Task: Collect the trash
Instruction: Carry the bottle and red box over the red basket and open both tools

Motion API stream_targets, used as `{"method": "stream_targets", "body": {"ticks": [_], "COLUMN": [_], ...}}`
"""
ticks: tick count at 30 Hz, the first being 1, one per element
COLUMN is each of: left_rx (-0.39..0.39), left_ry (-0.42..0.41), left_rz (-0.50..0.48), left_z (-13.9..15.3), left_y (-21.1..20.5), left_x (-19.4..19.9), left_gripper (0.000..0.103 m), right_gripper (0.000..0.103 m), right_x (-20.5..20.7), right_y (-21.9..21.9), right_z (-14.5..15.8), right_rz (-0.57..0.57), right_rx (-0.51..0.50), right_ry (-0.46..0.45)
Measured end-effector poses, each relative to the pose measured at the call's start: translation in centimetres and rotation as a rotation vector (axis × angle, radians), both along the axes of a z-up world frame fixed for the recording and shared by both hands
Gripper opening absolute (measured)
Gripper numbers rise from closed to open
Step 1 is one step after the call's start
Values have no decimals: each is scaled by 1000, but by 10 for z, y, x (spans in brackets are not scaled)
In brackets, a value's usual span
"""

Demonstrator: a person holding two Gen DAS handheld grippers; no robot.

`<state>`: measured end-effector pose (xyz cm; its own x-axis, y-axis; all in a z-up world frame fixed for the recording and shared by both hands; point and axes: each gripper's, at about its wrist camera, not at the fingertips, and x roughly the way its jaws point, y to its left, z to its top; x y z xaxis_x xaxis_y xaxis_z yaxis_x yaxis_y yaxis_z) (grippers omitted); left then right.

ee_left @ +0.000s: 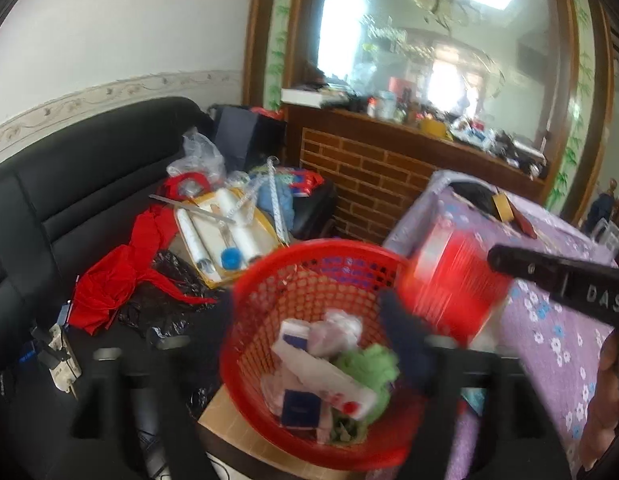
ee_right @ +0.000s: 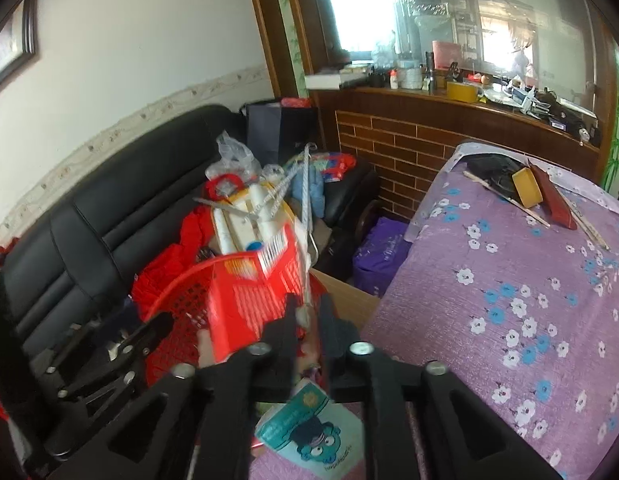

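A red mesh basket holds several bits of trash: white wrappers, a dark blue packet and a green crumpled piece. My left gripper stands wide open around the basket, and a dark blue blurred thing hangs by the basket's right rim. A red package, blurred, hovers over the basket's edge just at the tip of my right gripper. The right fingers stand a narrow gap apart, the package lying left of them rather than between them.
The basket rests on a tan box beside a table with a purple flowered cloth. A teal cartoon packet lies on the cloth near me. A black sofa behind carries red cloth, rolls and bags. A brick counter stands behind.
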<state>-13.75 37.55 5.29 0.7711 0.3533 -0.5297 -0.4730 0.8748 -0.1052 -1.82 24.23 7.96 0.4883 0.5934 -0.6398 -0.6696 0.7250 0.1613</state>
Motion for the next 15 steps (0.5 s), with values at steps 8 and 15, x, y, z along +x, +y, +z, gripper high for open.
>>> {"method": "stream_targets", "body": {"ticks": [8, 15], "left_rx": [38, 138], "left_ry": [-30, -48], "left_rz": [25, 57], "left_z": [10, 13], "left_y": [-9, -63], "left_x": [-19, -45], "left_gripper": [83, 98], "right_gripper": [52, 68], "right_x": [-5, -36], "right_y": [-44, -105], "right_z": [15, 13], "right_rz": [-28, -38], "right_rx": [96, 109], "right_ry": [-29, -52]}}
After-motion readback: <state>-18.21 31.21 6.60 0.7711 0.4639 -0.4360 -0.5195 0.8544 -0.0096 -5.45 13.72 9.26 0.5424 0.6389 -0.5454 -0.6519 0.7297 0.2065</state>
